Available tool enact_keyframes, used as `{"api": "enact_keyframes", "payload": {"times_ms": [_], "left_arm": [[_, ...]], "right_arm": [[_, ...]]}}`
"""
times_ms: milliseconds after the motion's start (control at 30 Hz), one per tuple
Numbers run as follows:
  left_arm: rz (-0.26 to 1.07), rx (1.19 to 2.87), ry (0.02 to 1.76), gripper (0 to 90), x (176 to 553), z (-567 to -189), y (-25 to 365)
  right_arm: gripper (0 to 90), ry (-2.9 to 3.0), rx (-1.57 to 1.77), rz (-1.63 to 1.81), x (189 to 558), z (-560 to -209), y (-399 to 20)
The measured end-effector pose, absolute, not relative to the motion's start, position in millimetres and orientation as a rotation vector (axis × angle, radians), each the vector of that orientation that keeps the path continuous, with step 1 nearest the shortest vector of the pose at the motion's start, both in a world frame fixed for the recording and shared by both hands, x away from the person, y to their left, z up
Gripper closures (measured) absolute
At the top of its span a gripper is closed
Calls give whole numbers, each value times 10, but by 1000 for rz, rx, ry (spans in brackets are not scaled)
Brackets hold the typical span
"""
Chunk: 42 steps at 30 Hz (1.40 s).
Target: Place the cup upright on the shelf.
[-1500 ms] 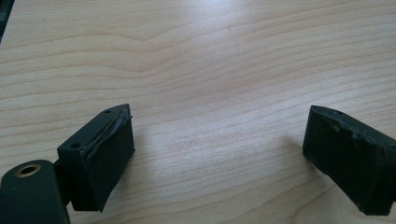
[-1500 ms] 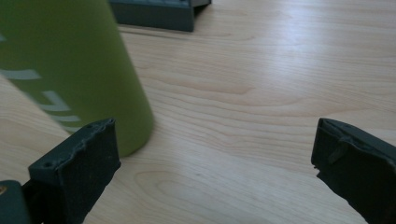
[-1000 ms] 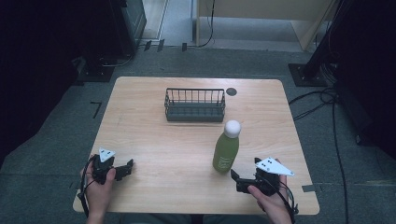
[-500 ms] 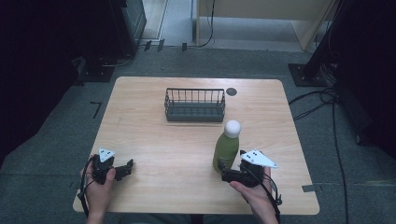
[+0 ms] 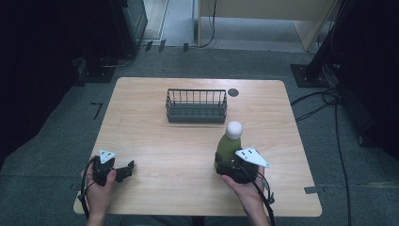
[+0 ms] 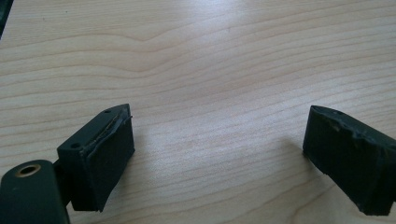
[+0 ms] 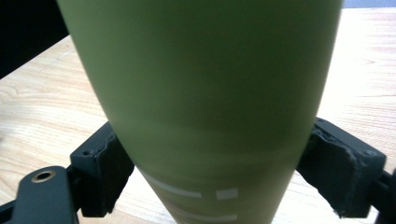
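A tall olive-green bottle with a rounded white cap (image 5: 229,143) stands upright on the light wooden table (image 5: 155,136), on its right half, nearer the person's edge than the far edge. The right gripper (image 5: 226,165), black with a grey three-cornered plate on top, sits low against the foot of the bottle, carried by the person's right hand (image 5: 245,188). In the right gripper view the green body of the bottle (image 7: 201,93) rises between the two black jaws, and both pads (image 7: 112,172) lie against its sides; the jaws have just been closing and are now clamped on the bottle near its base.

The left gripper (image 5: 127,170) rests on the table near the front left corner, well apart from the bottle, in the person's left hand (image 5: 99,190). In the left gripper view its jaws stand wide apart over bare wood grain, with nothing between them.

A dark wire basket with low upright bars (image 5: 196,106) sits toward the far side of the table, beyond the bottle and apart from it. A small dark round disc (image 5: 233,92) lies just beside the basket's right far corner
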<state>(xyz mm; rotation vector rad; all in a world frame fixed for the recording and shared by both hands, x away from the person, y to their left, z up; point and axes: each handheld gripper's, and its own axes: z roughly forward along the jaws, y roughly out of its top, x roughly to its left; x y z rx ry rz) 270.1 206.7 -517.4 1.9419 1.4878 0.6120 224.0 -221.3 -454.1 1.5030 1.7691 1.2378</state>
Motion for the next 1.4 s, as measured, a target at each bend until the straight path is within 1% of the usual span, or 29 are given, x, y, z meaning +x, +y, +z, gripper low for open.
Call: {"api": "enact_keyframes", "payload": {"times_ms": [333,667,1033,1400], "left_arm": [[602,1932,1486,93,2701,-5173,2082],[600,1928,1488,93,2700,-5172,2084],[605,1929,1490,93,2700,-5174,2074],[617,1949,1487,93,2701,-5174,2063]], "right_arm": [[198,1767,1446,1175,2263,-4570,-2159],[205,1781,1434,1172,2281,-4549,-2198],[207,1801,1402,1177,2355,-4415,-2144],[207,1827,1361,1199,2515,-4229,-2061]]}}
